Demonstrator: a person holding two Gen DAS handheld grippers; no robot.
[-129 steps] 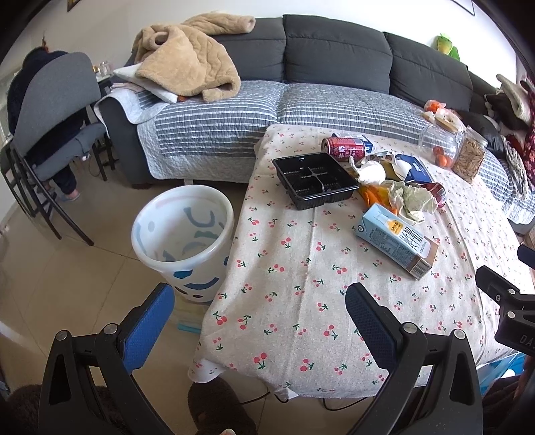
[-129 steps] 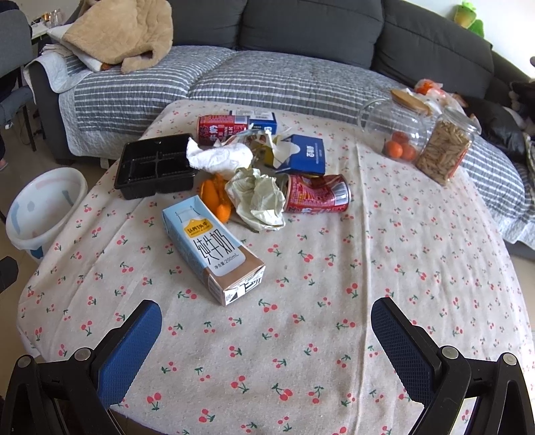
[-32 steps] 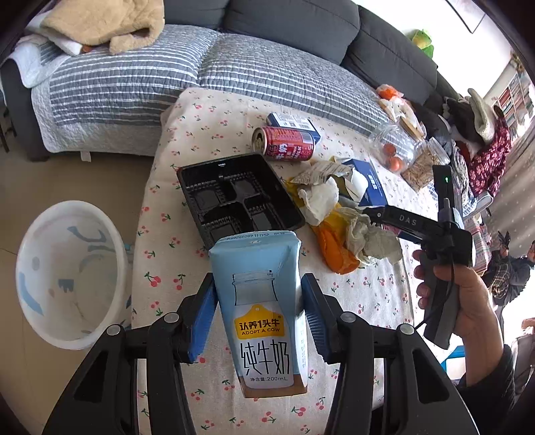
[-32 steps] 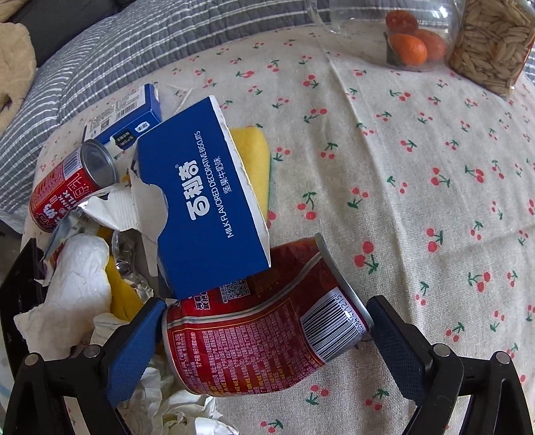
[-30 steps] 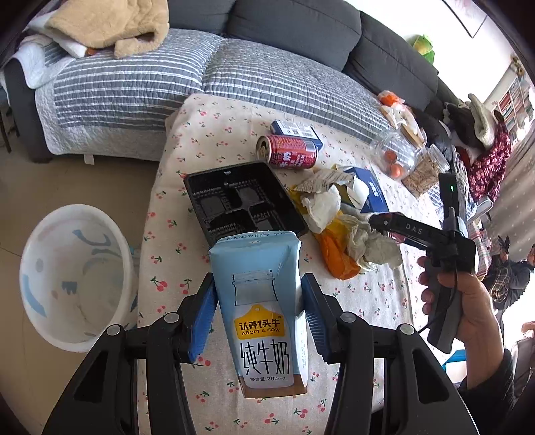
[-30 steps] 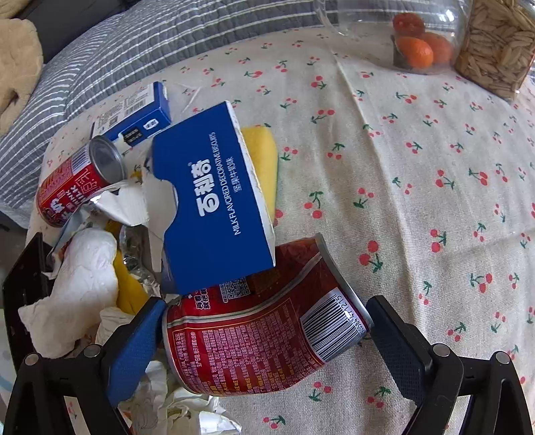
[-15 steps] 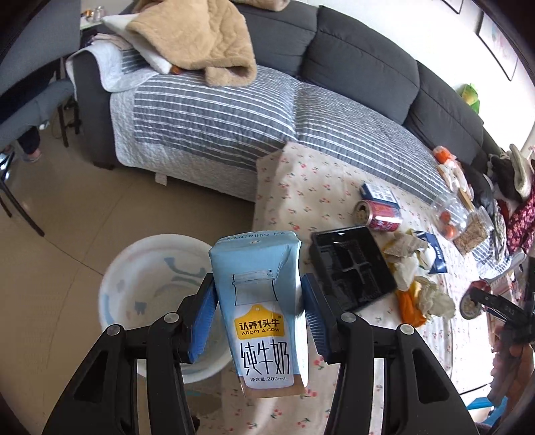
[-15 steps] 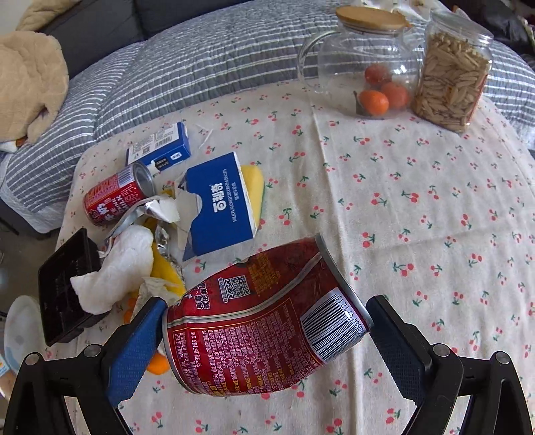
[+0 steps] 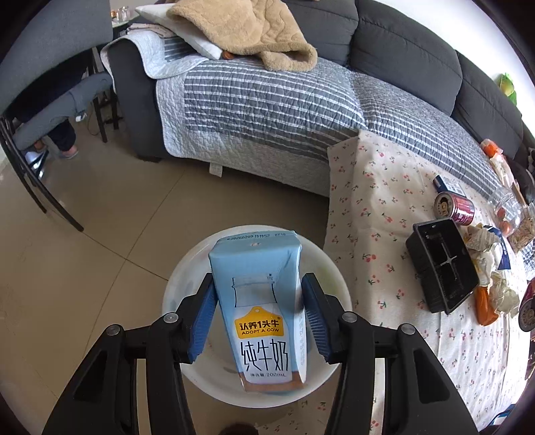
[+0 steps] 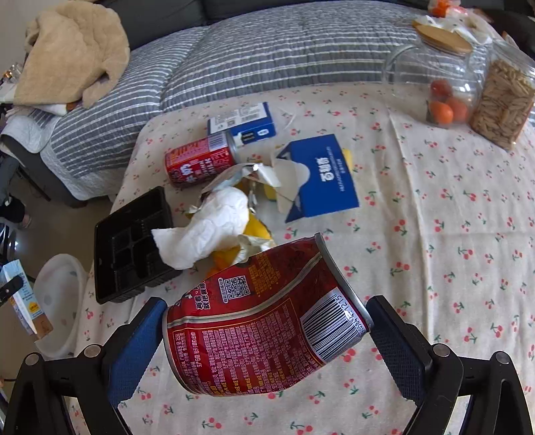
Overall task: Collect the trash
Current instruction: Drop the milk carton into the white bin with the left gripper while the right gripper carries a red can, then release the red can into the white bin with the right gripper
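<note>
My left gripper (image 9: 259, 316) is shut on a light blue milk carton (image 9: 260, 301) and holds it right above the white trash bin (image 9: 187, 267) on the floor. My right gripper (image 10: 265, 338) is shut on a dented red can (image 10: 264, 321), held above the table's near side. On the cherry-print tablecloth (image 10: 434, 234) lie a second red can (image 10: 200, 160), a torn blue box (image 10: 321, 177), a small blue box (image 10: 244, 123), crumpled tissue (image 10: 210, 227), orange peel (image 10: 254, 227) and a black plastic tray (image 10: 133, 244). The bin also shows in the right wrist view (image 10: 57, 301).
A grey sofa (image 9: 401, 67) with striped quilt and tan blanket (image 9: 247, 30) stands behind the table. A glass jar of oranges (image 10: 438, 83) and a jar of seeds (image 10: 501, 103) stand at the far right. A chair (image 9: 50, 83) with a seated person is at left.
My left gripper has swung the milk carton left off the table to above the bin. My right gripper has lifted the dented can up and back from the trash pile.
</note>
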